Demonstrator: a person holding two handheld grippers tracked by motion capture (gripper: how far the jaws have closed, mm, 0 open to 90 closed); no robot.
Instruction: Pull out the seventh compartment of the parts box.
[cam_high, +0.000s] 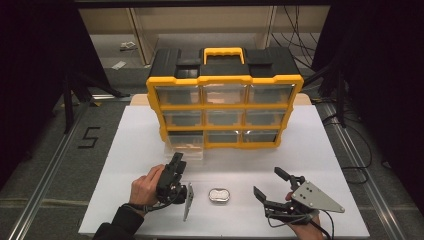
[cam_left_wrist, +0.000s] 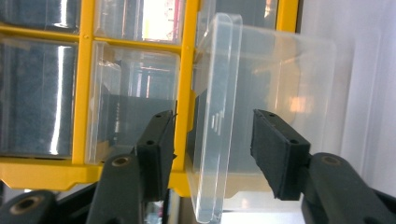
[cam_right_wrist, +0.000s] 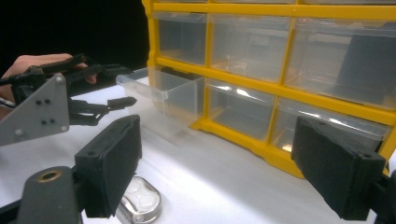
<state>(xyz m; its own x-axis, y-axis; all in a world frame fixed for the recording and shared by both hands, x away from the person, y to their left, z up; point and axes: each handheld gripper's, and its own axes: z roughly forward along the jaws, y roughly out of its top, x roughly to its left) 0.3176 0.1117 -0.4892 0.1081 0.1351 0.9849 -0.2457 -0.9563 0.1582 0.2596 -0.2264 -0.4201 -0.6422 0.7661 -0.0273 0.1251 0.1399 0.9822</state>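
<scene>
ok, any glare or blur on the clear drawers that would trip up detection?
High view: soft, even light, the pulled-out drawer nearly vanishes against the white table. Left gripper view: window glare on the upper drawers, drawer front close and slightly blurred. Right gripper view: streak reflections on drawer fronts, near jaws soft.

Organizer (cam_high: 225, 80) yellow/blk; drawer (cam_high: 186, 146) clear; tin (cam_high: 218, 195) silver; table (cam_high: 310, 150) white.

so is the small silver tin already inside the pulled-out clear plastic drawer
No, the small silver tin lies on the white table, apart from the pulled-out clear plastic drawer.
</scene>
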